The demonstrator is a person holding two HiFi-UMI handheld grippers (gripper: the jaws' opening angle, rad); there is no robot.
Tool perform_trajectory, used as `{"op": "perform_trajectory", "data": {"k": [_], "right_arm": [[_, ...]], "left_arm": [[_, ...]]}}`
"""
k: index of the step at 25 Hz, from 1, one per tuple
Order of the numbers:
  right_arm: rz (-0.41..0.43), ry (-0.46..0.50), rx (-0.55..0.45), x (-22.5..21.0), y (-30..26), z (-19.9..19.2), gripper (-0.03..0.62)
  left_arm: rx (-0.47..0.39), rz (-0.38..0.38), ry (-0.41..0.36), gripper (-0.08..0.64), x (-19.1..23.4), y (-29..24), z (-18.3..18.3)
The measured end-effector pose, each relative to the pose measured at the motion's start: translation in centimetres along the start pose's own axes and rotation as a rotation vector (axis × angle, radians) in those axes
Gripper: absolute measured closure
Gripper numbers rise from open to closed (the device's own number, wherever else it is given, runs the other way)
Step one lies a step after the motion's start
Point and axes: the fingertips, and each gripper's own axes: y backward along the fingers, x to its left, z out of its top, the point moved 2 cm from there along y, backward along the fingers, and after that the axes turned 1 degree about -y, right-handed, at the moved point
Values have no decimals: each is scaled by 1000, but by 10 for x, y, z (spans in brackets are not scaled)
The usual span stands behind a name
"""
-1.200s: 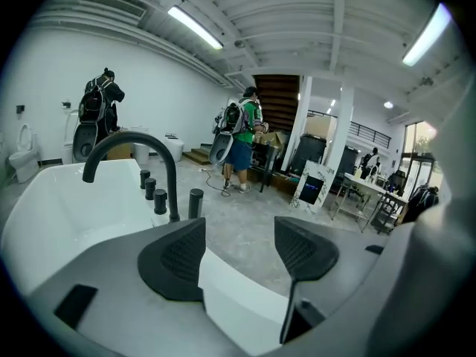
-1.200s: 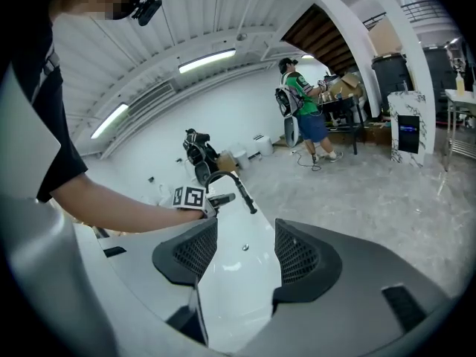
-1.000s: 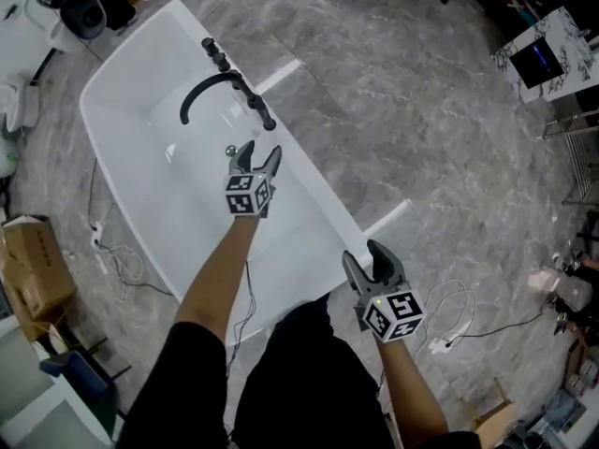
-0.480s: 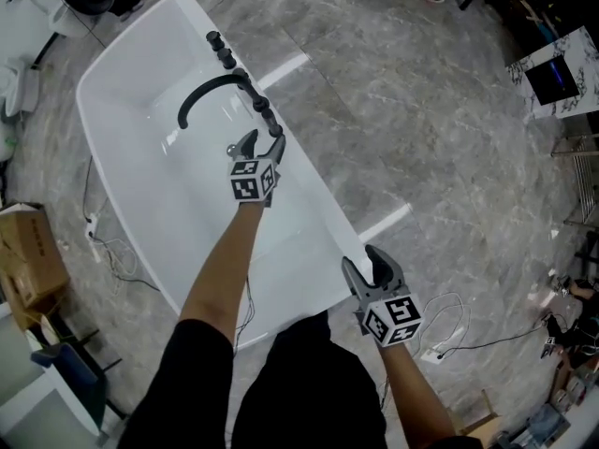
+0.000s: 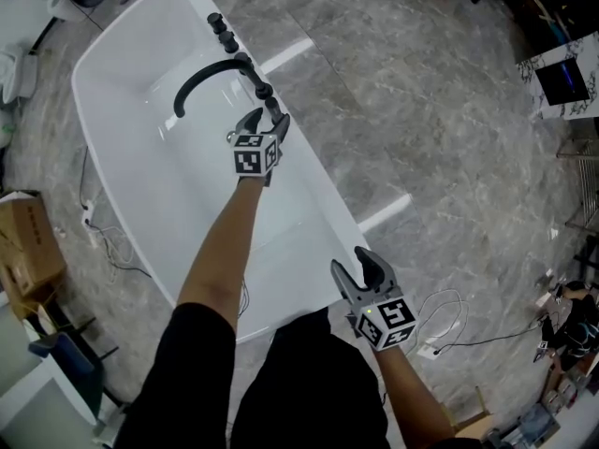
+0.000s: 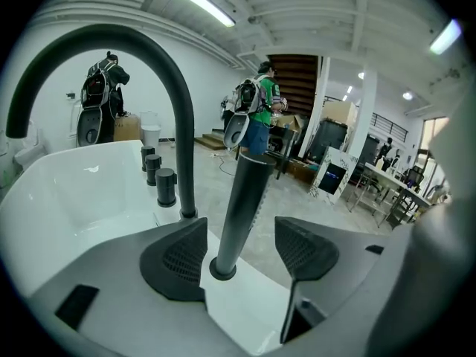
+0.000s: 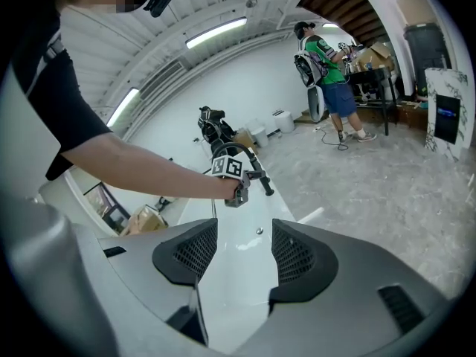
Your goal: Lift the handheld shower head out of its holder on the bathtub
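The handheld shower head (image 6: 242,203) is a dark, slim cylinder standing upright in its round holder (image 6: 222,269) on the white bathtub's rim (image 6: 245,311). My left gripper (image 6: 238,253) is open, one jaw on each side of the handle's lower part, with small gaps both sides. From the head view the left gripper (image 5: 265,123) sits at the shower head (image 5: 266,97), just past the black arched faucet (image 5: 201,82). My right gripper (image 5: 360,267) hangs open and holds nothing near the tub's front end, over the rim (image 7: 238,233).
Three black knobs (image 5: 221,32) stand on the rim beyond the faucet. A cardboard box (image 5: 28,246) and cables (image 5: 108,251) lie left of the tub; more cable (image 5: 445,316) lies on the right. A person in a green shirt (image 6: 258,114) stands far off.
My left gripper has moved forward along the rim and now straddles the shower head's handle. The right gripper has stayed near the tub's front end, drifting slightly left.
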Motion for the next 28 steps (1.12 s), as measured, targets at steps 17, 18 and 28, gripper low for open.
{"op": "perform_trajectory", "data": {"k": [17,18,28], "right_arm": [[-70,-23,-7,-37,15,-7,379],[-69,-24,-5,-37,17,-8,379],[-98,-6,-18,-39,45,-9,379]], "left_arm": [[80,16,-16,414,6,-25,-10],[78,18,-11,415,5,-24,-10],[79,33,-46,426,4,-2,-9]]}}
